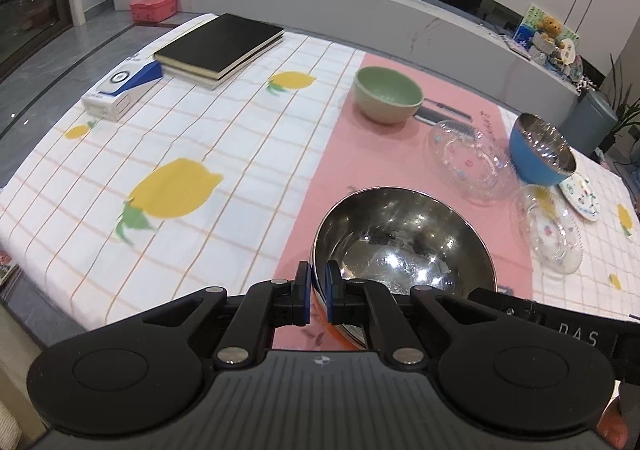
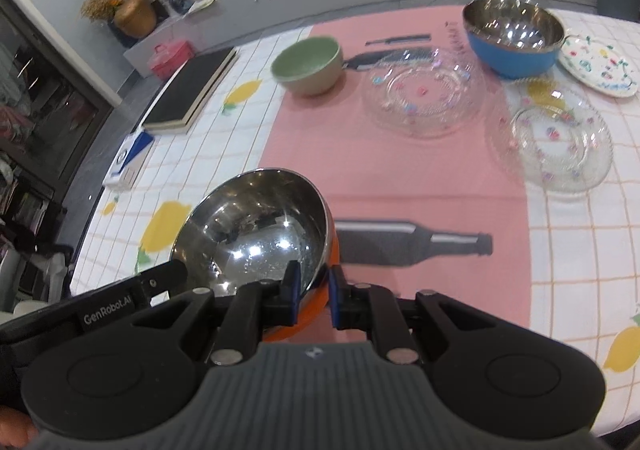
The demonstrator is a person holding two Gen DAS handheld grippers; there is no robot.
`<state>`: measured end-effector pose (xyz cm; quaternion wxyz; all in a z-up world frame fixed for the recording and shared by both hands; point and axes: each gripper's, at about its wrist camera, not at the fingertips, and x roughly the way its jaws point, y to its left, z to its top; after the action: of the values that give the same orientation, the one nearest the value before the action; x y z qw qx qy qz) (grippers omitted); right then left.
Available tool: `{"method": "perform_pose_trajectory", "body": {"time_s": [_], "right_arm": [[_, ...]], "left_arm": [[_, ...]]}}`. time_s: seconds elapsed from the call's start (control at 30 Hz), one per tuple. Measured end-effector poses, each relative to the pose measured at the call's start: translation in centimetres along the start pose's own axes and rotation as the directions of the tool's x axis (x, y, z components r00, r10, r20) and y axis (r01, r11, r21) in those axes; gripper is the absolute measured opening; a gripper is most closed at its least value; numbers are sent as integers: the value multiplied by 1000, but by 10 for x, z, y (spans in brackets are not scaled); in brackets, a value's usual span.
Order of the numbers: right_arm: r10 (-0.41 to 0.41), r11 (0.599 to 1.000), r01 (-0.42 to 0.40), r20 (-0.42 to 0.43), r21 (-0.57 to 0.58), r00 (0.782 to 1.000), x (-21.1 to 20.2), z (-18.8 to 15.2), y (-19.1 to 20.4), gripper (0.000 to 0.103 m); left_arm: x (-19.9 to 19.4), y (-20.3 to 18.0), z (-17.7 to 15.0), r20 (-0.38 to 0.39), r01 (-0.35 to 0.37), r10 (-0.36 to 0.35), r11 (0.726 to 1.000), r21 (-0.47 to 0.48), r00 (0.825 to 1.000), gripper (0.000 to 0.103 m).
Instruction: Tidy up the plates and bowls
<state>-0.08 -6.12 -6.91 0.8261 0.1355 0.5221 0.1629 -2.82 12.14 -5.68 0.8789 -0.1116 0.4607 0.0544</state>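
Although its polished rim looks slippery, the rigid, seemingly light orange steel bowl sits pinched between left gripper and right gripper, both nearly closed.

Black book lying atop second book near bench's far left corner; white-and-blue box sitting just beside. Pink case resting on floor beyond (lid shut). Golden vase standing on ledge.

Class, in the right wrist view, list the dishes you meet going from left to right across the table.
Orange steel bowl → green bowl → clear glass plate → blue steel bowl → second glass plate → white patterned plate.
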Motion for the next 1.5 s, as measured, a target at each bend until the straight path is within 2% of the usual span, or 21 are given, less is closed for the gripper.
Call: {"method": "perform_pose_trajectory", "body": {"time_s": [0.4,0.83,0.97,1.0,1.07,1.1,1.2,1.37,1.43,1.5], "right_arm": [[-5,1000,4,-23,-24,1000,4,-15,4,13],[10,1000,-11,-59,-13,998,16,-23,1,13],[21,1000,-21,-65,-12,998,16,-25,1,16],[18,1000,-19,-63,-14,998,16,-25,2,17],[7,1000,-8,-63,-16,998,15,-25,2,27],[4,1000,-4,-64,-12,998,14,-25,1,37],[-1,1000,1,-49,-13,999,9,-24,-1,38],[-79,993,80,14,-82,997,-6,-21,1,56],[-123,984,129,60,-120,991,-14,-20,3,70],[-148,977,163,110,-140,983,-23,-19,1,73]], "left_arm": [[3,9,-17,-37,-12,12,1000,0,999,7],[9,8,-22,-26,-49,49,999,23,998,7],[9,4,-21,-29,-51,52,998,40,998,12],[8,4,-21,-26,-53,54,998,44,998,15],[7,3,-19,-15,-56,57,997,50,998,24],[6,2,-19,-12,-56,57,997,52,998,29],[1,2,-15,5,-61,61,996,59,998,40],[-10,-1,-11,64,-74,70,995,64,995,50],[-14,-5,-9,85,-78,71,994,80,994,51],[-19,-11,-7,102,-78,68,992,101,992,54]]}}
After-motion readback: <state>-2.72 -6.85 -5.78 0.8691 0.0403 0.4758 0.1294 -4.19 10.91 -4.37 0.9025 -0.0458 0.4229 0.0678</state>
